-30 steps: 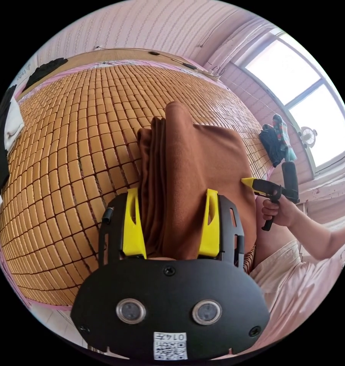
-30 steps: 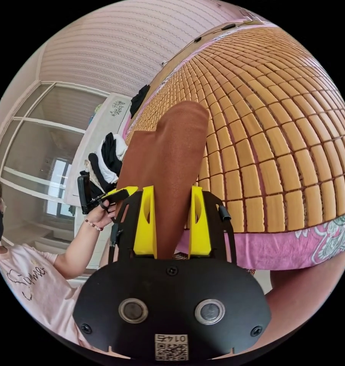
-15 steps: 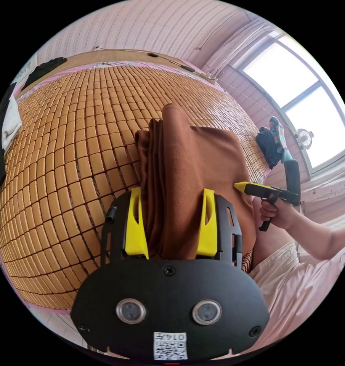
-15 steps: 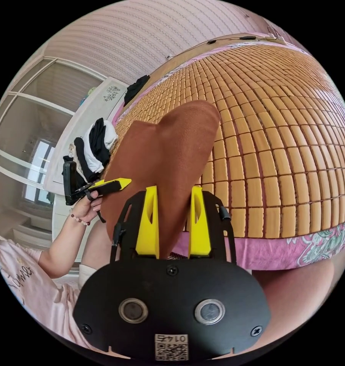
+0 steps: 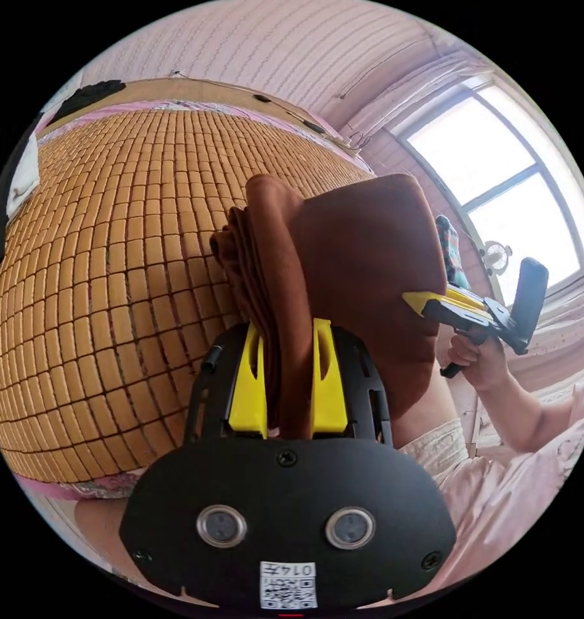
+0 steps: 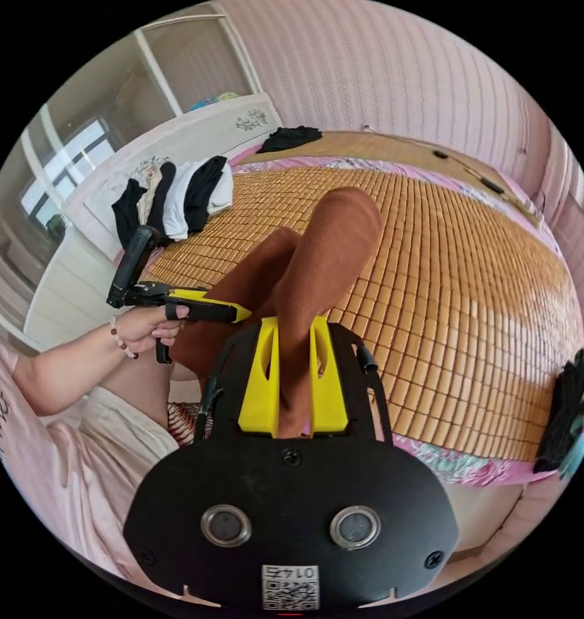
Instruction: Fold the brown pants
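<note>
The brown pants [image 5: 362,258] hang bunched in several folded layers above the bamboo mat [image 5: 104,271], held from two sides. My left gripper [image 5: 288,322] is shut on a thick edge of layers. The right gripper [image 5: 427,302], held in a hand, bites the far side of the same bundle. In the right gripper view, my right gripper [image 6: 293,319] is shut on a rolled fold of the pants [image 6: 330,245], and the left gripper [image 6: 208,311] meets the cloth from the left.
The bamboo mat [image 6: 472,284] covers a bed with a pink patterned sheet edge [image 6: 459,464]. Black and white clothes [image 6: 175,193] drape over the white bed end, a black garment [image 6: 292,137] lies at the far end, and dark clothes [image 6: 569,406] hang at the right. A window [image 5: 498,193] is beyond.
Both pairs of jaws have closed tighter on the cloth. The pants have risen off the mat and bunched between the grippers, while both views rolled with the hands.
</note>
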Demonstrator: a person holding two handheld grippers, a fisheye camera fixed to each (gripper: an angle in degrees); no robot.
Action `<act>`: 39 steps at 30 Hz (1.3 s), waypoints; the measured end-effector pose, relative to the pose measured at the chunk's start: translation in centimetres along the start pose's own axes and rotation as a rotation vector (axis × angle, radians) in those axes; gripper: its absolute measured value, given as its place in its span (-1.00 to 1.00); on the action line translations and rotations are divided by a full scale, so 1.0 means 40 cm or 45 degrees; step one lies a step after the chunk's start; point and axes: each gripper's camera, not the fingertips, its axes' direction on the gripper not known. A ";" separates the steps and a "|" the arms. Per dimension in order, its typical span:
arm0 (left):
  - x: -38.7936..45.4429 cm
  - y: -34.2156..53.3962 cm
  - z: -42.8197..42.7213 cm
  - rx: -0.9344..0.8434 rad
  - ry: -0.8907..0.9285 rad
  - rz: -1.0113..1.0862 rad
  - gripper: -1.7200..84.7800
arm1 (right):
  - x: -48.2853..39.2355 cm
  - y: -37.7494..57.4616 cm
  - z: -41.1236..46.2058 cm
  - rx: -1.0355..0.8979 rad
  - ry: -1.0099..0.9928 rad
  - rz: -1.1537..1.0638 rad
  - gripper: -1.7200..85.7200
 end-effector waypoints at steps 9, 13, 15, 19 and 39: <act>0.197 -0.023 0.084 0.116 0.342 0.024 -0.75 | 0.056 0.078 -0.298 0.128 0.186 -0.100 -0.79; 0.377 -0.093 0.145 0.141 0.428 0.142 -0.75 | 0.147 0.133 -0.451 0.179 0.289 -0.107 -0.79; 0.471 -0.132 0.178 0.134 0.482 0.172 -0.76 | 0.237 0.164 -0.569 0.201 0.360 -0.088 -0.79; 0.745 -0.258 0.246 0.141 0.555 0.370 -0.75 | 0.427 0.210 -0.764 0.278 0.477 0.015 -0.78; 1.336 -0.308 0.591 0.026 0.370 0.926 -0.91 | 0.891 0.597 -0.582 0.412 1.044 0.884 -0.91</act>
